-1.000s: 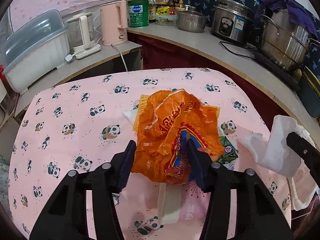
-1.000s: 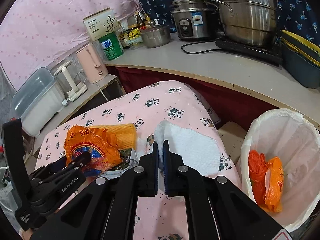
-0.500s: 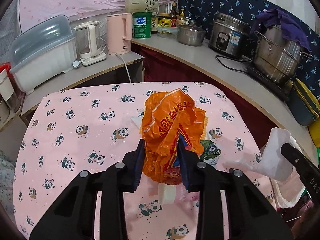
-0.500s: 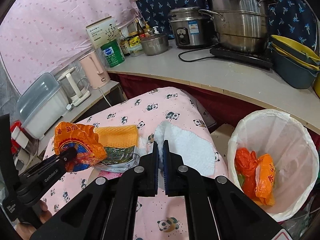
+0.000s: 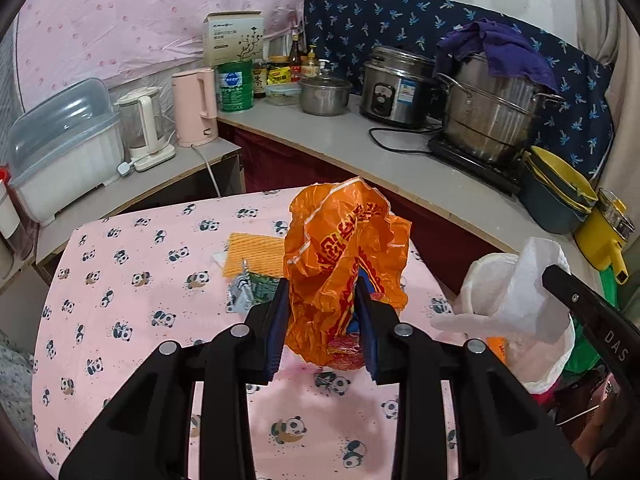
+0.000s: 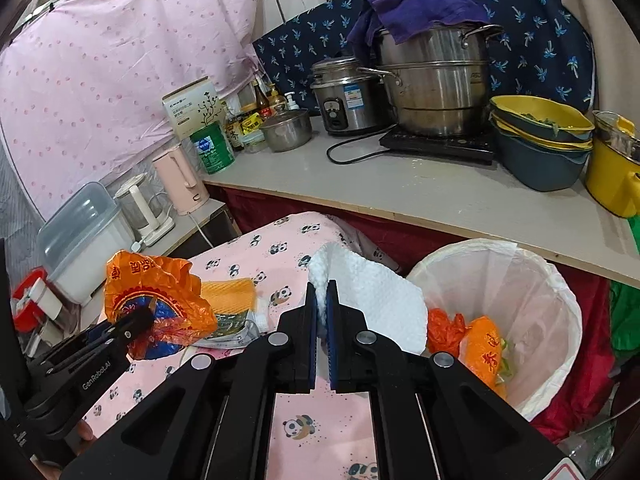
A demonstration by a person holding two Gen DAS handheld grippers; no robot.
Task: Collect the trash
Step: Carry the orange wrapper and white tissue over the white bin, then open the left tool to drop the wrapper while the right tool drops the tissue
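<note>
Left gripper: your left gripper (image 5: 322,320) is clamped on the orange plastic bag (image 5: 344,264), its blue pads (image 5: 276,328) pressing the crumpled lower half from both sides.
Orange plastic bag: it stands up out of the jaws, lifted off the panda-print tablecloth (image 5: 140,300); the right wrist view shows it hanging clear of the cloth in that gripper.
Right gripper: your right gripper (image 6: 322,320) is pinched tight on a white paper towel (image 6: 372,300), the pads nearly touching with the towel's edge between them.
Paper towel: the loose sheet spreads to the right of the jaws, partly overlapping the rim of the trash bin (image 6: 560,292).
Trash bin: it is lined with a white bag, beside the table's right edge and below the counter (image 6: 440,196); orange wrappers (image 6: 480,344) already lie inside.
Left on the table: an orange mesh sleeve (image 5: 252,254) and a green-printed wrapper (image 5: 256,290) lie just beyond the left gripper, touching each other.
</note>
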